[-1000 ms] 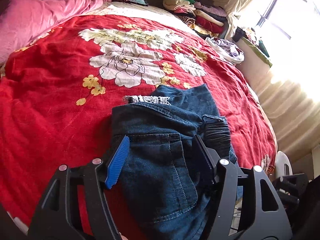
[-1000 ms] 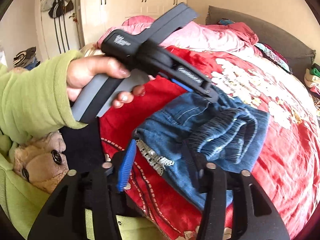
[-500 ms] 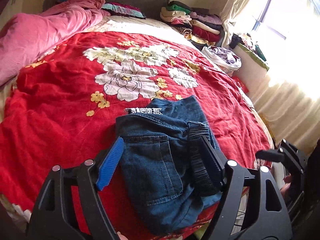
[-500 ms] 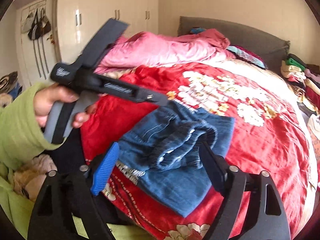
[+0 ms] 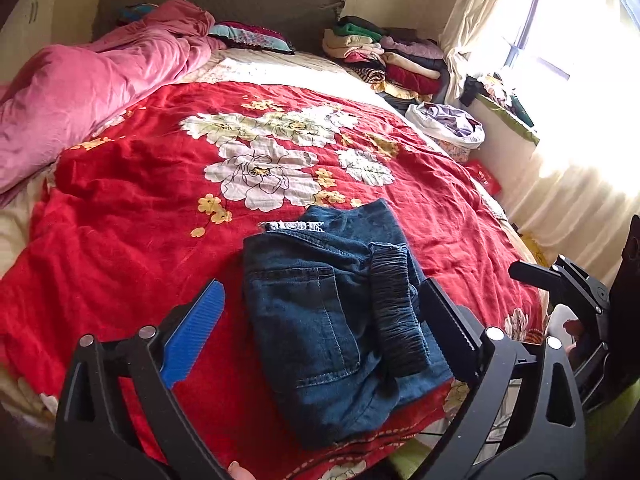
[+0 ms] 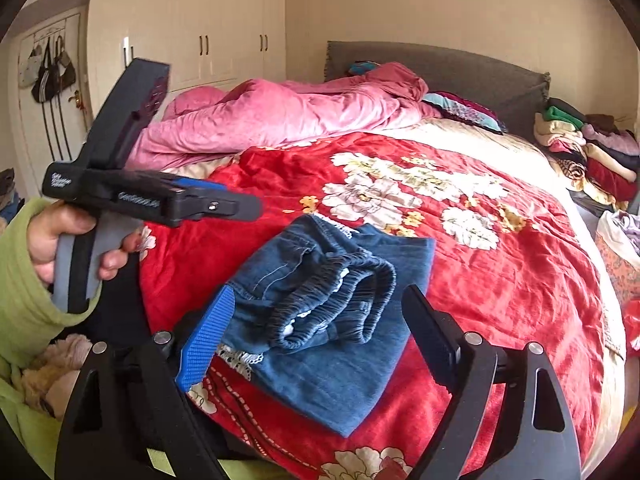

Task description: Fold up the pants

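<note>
The blue denim pants (image 5: 336,312) lie folded into a compact bundle on the red floral bedspread (image 5: 140,208), near the bed's front edge, elastic waistband on top. They also show in the right wrist view (image 6: 332,312). My left gripper (image 5: 320,308) is open and empty, raised above and just short of the pants. My right gripper (image 6: 320,324) is open and empty, also held back from the bundle. The left gripper's body, held by a hand in a green sleeve, shows in the right wrist view (image 6: 132,196).
A pink duvet (image 5: 80,84) is heaped at the bed's far left. A stack of folded clothes (image 5: 384,56) sits at the far right by the headboard. A bag of laundry (image 5: 448,124) stands beside the bed near the bright window. A wardrobe (image 6: 188,28) stands behind.
Both grippers have pulled back and up from the folded pants, which now lie free and smaller in view. The pants have not moved.
</note>
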Demonstrator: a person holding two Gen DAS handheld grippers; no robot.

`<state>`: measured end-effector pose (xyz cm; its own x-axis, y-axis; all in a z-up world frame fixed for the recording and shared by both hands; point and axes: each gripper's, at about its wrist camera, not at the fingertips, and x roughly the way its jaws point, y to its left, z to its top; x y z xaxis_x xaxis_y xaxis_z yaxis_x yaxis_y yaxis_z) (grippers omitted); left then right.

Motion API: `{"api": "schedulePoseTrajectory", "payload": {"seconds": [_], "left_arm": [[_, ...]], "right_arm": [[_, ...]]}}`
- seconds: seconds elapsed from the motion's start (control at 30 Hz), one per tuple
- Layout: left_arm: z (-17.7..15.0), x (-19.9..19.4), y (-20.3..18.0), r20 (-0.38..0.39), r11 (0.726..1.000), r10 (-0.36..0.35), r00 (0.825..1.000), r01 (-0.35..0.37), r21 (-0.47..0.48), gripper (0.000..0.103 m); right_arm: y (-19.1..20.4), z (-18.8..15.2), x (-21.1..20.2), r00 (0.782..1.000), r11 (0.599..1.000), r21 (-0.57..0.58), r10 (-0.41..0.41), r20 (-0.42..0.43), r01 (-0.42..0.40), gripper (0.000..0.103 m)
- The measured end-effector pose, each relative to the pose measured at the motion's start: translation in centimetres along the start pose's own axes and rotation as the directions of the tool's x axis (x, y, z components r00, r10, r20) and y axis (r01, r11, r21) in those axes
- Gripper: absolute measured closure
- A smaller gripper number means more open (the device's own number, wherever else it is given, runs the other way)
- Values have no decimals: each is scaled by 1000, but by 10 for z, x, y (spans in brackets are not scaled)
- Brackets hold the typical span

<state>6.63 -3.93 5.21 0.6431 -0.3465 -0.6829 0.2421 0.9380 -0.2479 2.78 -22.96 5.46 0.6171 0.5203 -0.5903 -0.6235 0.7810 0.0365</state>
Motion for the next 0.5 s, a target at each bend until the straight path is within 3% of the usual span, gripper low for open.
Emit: {"api": "schedulePoseTrajectory", "payload": {"seconds": [0.5], "left_arm": [[-17,12,16,-35,999,30,999,-30,-22,10]], "right_arm": [[-30,-10,22,992,984,137,-106,-70,115,18]]}}
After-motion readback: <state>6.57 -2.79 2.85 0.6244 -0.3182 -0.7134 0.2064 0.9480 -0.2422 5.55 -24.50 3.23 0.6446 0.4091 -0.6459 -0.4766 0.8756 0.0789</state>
